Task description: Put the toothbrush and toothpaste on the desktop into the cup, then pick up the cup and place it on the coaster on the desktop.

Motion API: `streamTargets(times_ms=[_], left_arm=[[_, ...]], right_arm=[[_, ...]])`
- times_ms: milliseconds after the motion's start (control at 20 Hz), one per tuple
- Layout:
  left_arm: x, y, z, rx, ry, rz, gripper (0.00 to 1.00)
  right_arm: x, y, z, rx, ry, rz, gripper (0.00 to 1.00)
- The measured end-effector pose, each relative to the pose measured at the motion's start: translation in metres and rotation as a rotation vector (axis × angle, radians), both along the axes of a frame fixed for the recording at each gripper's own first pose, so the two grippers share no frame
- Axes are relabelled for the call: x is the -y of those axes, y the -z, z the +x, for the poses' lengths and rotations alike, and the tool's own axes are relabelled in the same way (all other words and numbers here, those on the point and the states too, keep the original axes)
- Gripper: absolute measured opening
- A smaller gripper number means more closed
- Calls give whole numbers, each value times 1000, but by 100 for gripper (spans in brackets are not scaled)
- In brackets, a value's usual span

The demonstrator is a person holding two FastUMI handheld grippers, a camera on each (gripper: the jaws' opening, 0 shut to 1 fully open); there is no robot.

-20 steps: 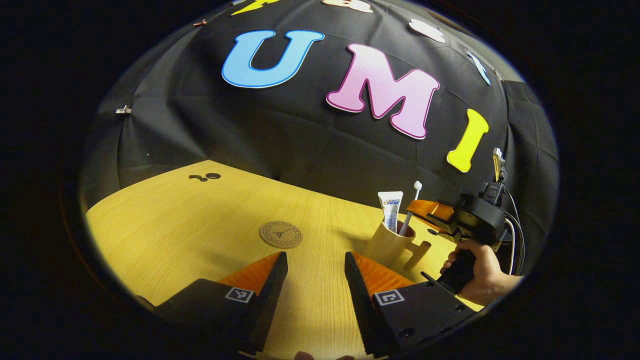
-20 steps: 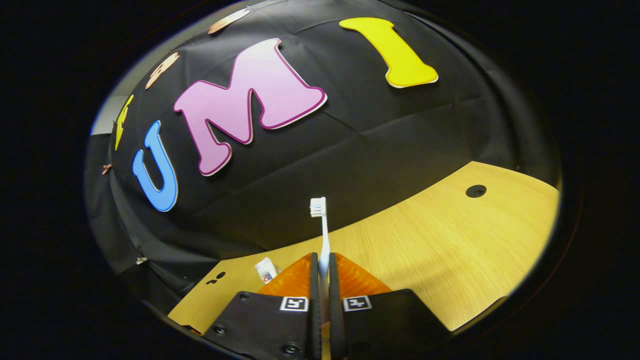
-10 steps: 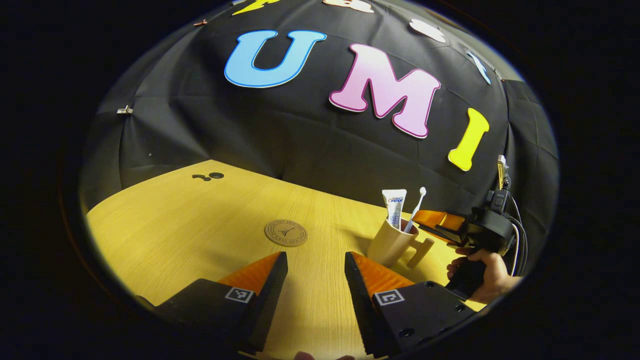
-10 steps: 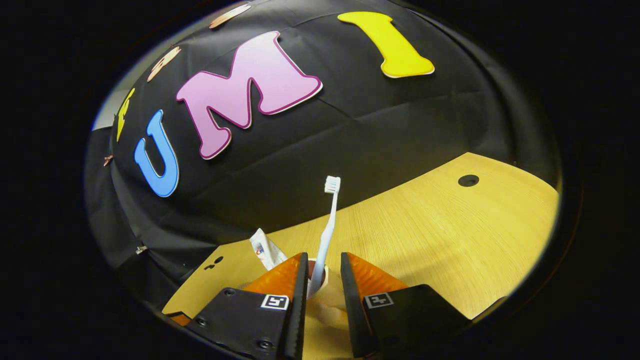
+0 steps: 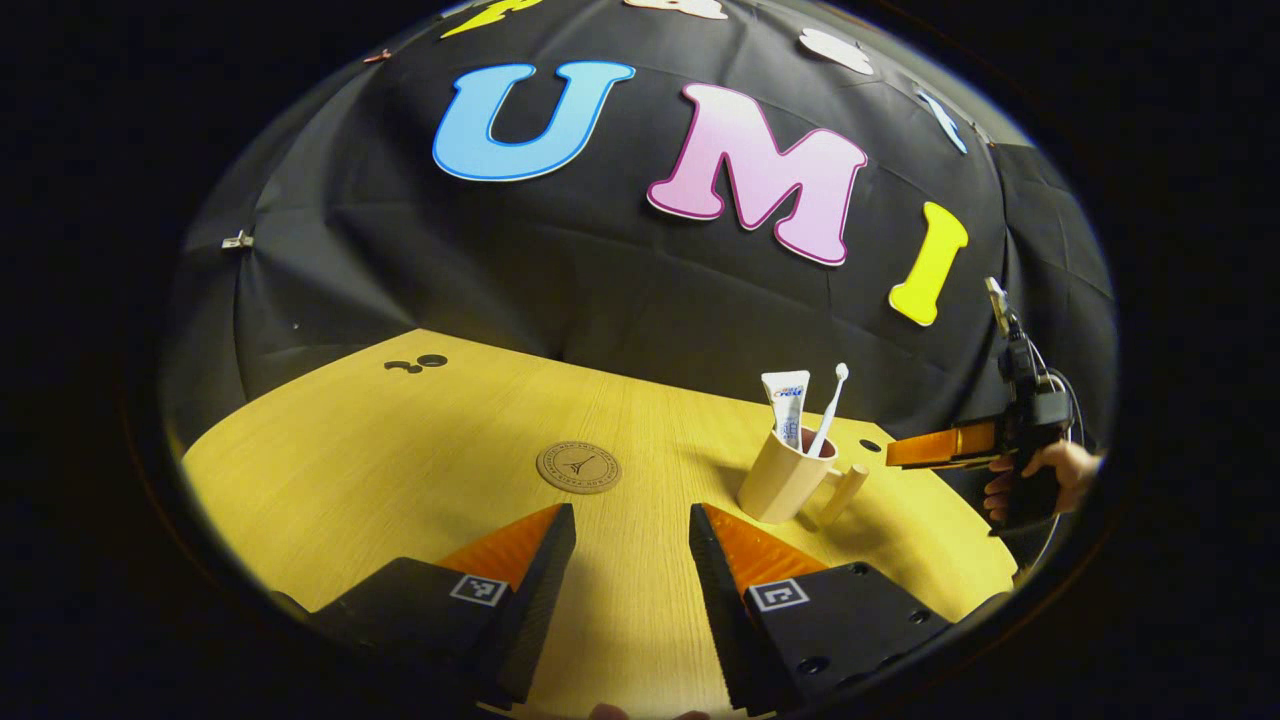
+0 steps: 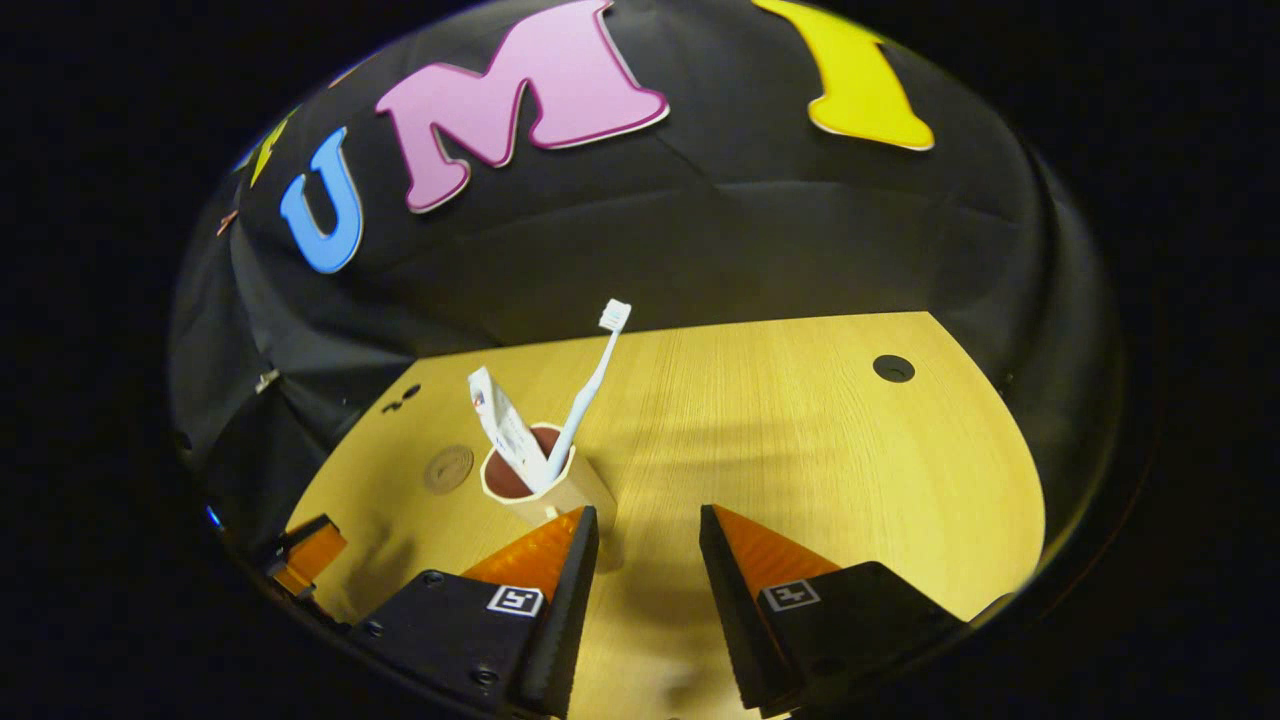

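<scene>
A cream cup [image 5: 782, 485] with a handle stands on the wooden desktop [image 5: 400, 450], holding a white toothpaste tube [image 5: 788, 403] and a white toothbrush [image 5: 830, 405]. A round brown coaster [image 5: 578, 467] lies to the cup's left. My left gripper [image 5: 630, 530] hovers open near the front edge, empty. In the right gripper view the cup [image 6: 545, 490], toothpaste [image 6: 505, 425] and toothbrush [image 6: 590, 380] sit just ahead of my right gripper [image 6: 648, 530], which is open and empty. The right gripper [image 5: 940, 447] and the hand holding it also appear to the cup's right.
Cable holes [image 5: 420, 362] mark the far left of the desktop, another hole [image 6: 893, 368] the far right. The coaster [image 6: 448, 468] lies beyond the cup in the right gripper view. The black cloth wall closes the back.
The right gripper let go of the toothbrush, which now stands in the cup, then opened wider and drew back to the right. The left gripper stayed put.
</scene>
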State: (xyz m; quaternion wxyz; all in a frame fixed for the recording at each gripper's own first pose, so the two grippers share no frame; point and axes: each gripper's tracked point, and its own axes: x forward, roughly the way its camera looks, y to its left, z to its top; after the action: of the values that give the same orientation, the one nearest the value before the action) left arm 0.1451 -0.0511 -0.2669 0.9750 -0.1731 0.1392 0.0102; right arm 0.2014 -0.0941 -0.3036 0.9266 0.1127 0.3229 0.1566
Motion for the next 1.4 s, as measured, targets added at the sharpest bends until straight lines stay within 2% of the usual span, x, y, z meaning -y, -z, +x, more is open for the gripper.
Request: streamTargets(times_ms=[250, 450, 700, 1000, 1400], left_arm=[[2, -4, -8, -18, 11, 15, 72], [-2, -13, -18, -23, 1, 18, 72], [-21, -14, -36, -53, -28, 39, 72], [-39, -6, -55, -96, -55, 49, 72], [-49, 2, -59, -109, -71, 37, 72]], right_arm=[[-13, 3, -22, -170, -217, -187, 66], [-26, 19, -19, -249, -334, -310, 66], [-45, 43, -6, -320, -404, -376, 63], [-64, 66, -1, -391, -466, -417, 64], [-86, 88, 9, -434, -502, -460, 65]])
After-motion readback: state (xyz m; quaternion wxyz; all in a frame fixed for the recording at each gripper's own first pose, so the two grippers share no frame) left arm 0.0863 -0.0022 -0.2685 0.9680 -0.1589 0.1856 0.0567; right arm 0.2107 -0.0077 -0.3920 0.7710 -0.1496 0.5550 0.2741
